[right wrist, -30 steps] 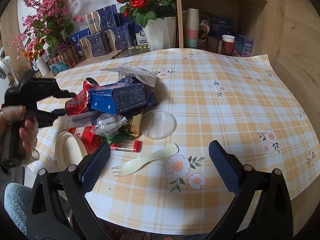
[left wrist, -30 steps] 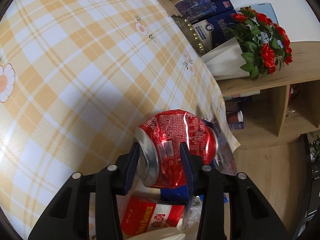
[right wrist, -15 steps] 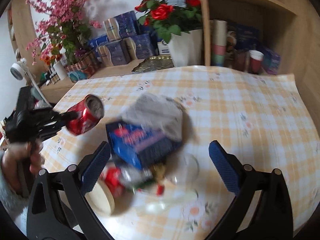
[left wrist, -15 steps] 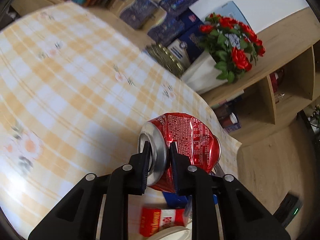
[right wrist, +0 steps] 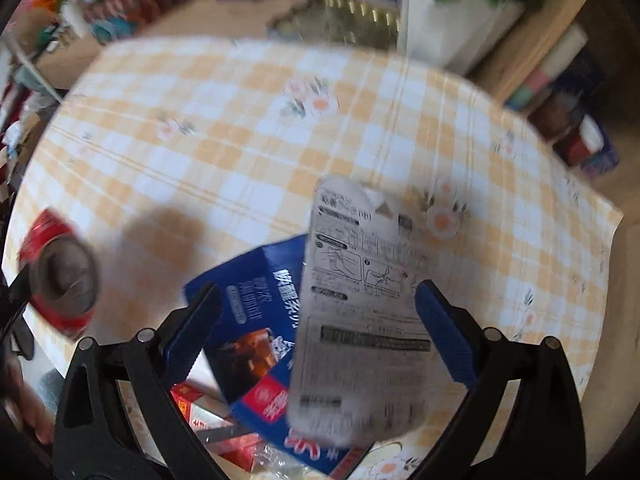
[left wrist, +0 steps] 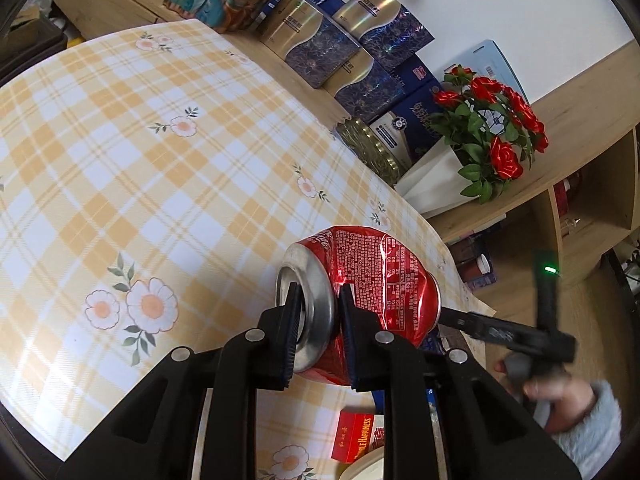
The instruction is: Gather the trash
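My left gripper (left wrist: pixel 318 330) is shut on the rim of a crushed red soda can (left wrist: pixel 368 296) and holds it above the yellow checked tablecloth (left wrist: pixel 160 168). The can also shows in the blurred right wrist view (right wrist: pixel 56 276), at the left. My right gripper (right wrist: pixel 320 332) is open above a pile of trash: a white printed wrapper (right wrist: pixel 360 320) lies on a blue box (right wrist: pixel 256 312), between the fingers. The right gripper shows in the left wrist view (left wrist: pixel 516 332), held by a hand.
A red packet (left wrist: pixel 356 436) and a pale lid (left wrist: pixel 360 466) lie below the can. Gift boxes (left wrist: pixel 352 48), a gold tin (left wrist: pixel 372 148) and a white pot of red roses (left wrist: pixel 488 136) stand behind the table. A wooden shelf (left wrist: pixel 592 184) is at the right.
My left gripper has closed on the can's rim and lifted it off the pile. My right gripper has swung down over the trash pile, still open.
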Available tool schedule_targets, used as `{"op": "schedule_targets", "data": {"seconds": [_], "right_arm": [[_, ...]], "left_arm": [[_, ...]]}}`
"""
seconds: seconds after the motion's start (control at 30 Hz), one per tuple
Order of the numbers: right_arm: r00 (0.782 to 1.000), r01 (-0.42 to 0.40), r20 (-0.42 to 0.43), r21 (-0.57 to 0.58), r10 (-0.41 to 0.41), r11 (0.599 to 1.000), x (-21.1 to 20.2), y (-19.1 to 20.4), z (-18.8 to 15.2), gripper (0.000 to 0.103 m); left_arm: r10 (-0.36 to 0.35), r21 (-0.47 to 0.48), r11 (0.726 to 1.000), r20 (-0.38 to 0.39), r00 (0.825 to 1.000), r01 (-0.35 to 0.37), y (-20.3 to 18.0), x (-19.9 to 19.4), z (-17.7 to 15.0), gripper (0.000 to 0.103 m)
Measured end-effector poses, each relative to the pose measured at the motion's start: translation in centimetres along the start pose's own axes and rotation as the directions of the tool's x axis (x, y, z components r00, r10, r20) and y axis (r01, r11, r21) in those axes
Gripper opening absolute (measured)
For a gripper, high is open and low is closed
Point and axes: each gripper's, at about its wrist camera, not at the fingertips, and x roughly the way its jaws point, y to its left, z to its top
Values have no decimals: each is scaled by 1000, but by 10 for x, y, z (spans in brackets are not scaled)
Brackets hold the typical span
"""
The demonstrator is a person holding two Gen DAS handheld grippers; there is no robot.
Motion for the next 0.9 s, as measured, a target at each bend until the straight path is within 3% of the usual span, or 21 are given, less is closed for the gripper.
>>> {"op": "schedule_targets", "data": {"seconds": [0.17,0.27,0.33,0.5,0.67,0.77,0.83,0.9], "right_arm": [[991,24,-135,51,-17,998,31,-16,3,83],[991,34,-133,58,-26,998,31,-20,3,65],[993,12,-120,75,-3,997,24,-28,2,43],[999,-1,-39,93,5,996,-5,-53,1,19],[997,-23,71,129,14,991,-33,-82,-11,19],[985,-66,171,179,35,982,-52,-100,-28,18],[966,-127,246,203,75,971,-66,-109,-47,18],[931,-213,340,219,130,952,-84,-116,-74,18]], "left_arm": [[-12,1,1000,1,1000,12,8,-4,-2,19],[-16,2,1000,2,1000,16,9,-5,-2,19],[-14,2,1000,4,1000,14,9,-6,-3,19],[-9,21,1000,13,1000,9,4,-12,-3,19],[-19,36,999,13,1000,19,-3,-18,-6,19],[-29,65,998,17,999,28,-11,-27,-10,19],[-37,87,996,19,999,35,-16,-35,-14,19],[-44,110,993,22,999,41,-21,-43,-18,19]]}}
